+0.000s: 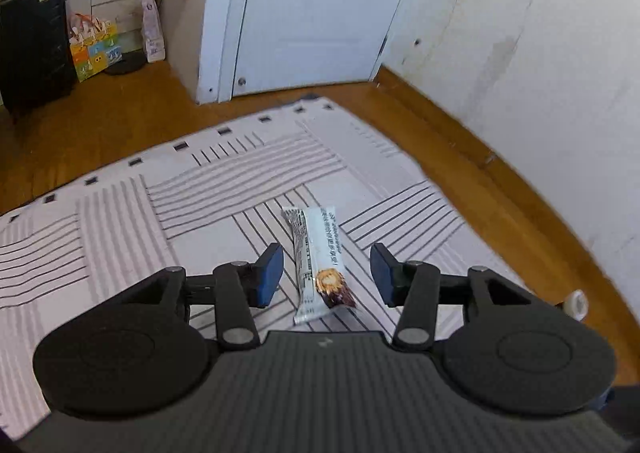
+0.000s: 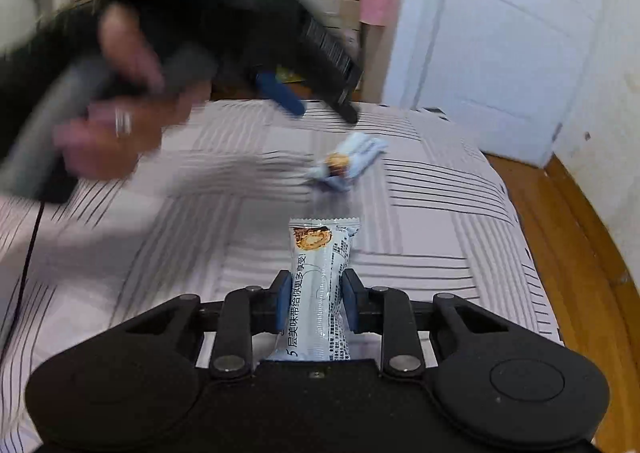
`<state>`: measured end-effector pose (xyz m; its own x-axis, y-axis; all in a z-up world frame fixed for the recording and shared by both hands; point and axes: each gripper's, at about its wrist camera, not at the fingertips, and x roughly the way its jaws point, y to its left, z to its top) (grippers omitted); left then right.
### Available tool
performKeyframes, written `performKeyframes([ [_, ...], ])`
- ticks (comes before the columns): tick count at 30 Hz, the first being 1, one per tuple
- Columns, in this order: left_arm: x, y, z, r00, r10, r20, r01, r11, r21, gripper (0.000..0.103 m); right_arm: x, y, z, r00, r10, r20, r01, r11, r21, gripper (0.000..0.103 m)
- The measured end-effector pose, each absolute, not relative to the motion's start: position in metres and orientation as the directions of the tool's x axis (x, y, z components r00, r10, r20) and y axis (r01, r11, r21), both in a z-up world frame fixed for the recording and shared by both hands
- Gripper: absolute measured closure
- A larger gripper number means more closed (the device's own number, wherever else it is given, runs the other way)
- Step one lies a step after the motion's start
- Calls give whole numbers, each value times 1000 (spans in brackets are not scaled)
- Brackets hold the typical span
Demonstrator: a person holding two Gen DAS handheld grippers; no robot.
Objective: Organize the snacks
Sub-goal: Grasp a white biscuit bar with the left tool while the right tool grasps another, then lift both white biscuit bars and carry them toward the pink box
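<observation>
The left gripper [image 1: 326,279] hovers over the striped bedsheet [image 1: 120,221], jaws spread around a wafer bar [image 1: 320,261] lying untouched between them. The right gripper [image 2: 316,303] pinches a second wafer bar [image 2: 318,285], its picture end pointing away.

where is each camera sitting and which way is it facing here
Left wrist: on the left tongs, angled down at a snack bar lying on the striped sheet; tongs open, door behind.
Right wrist: on the right tongs, shut on a second bar; the blurred hand shows.
Shared: sheet, door, the lying bar.
</observation>
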<state>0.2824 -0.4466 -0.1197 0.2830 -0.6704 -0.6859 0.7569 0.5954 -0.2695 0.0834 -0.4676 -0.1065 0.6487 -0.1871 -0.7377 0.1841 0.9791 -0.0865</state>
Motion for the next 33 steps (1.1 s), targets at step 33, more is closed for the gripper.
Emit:
performKeyframes([
  [33,220,-347,-106,247,-569,-784,733,639,-232,76,84,-456,-102,556,-196,-808,419,905,69,74],
])
